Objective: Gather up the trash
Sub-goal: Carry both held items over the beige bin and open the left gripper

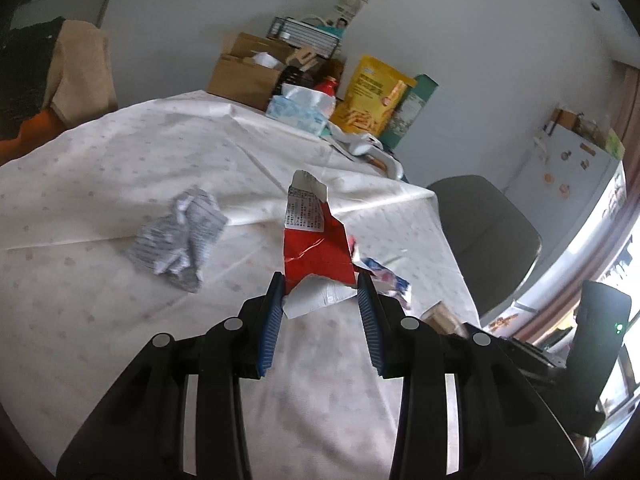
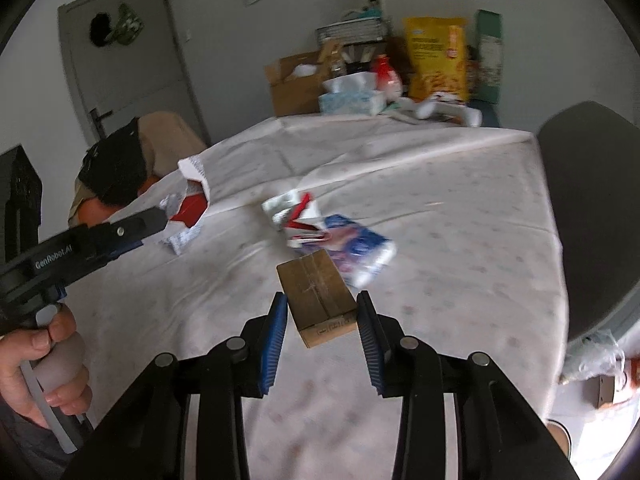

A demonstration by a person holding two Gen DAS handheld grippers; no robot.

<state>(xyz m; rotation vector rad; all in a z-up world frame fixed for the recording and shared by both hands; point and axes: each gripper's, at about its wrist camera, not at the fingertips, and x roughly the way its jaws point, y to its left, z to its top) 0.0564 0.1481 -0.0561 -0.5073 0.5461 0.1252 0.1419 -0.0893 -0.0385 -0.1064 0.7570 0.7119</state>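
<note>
My left gripper (image 1: 321, 283) is shut on a torn red and white wrapper (image 1: 314, 240) and holds it above the white tablecloth (image 1: 120, 160); it also shows in the right wrist view (image 2: 188, 204). A crumpled grey printed paper (image 1: 178, 240) lies on the cloth to its left. My right gripper (image 2: 322, 303) is shut on a small brown cardboard box (image 2: 320, 296), held over the table. Beyond the box lie a red and white torn packet (image 2: 292, 216) and a blue and white wrapper (image 2: 360, 252).
At the table's far end stand an open cardboard box (image 2: 292, 84), a tissue pack (image 2: 352, 98), a yellow snack bag (image 2: 438, 60) and a green carton (image 2: 490, 52). A dark chair (image 2: 592, 208) stands at the right edge. A door (image 2: 120, 52) is at the back left.
</note>
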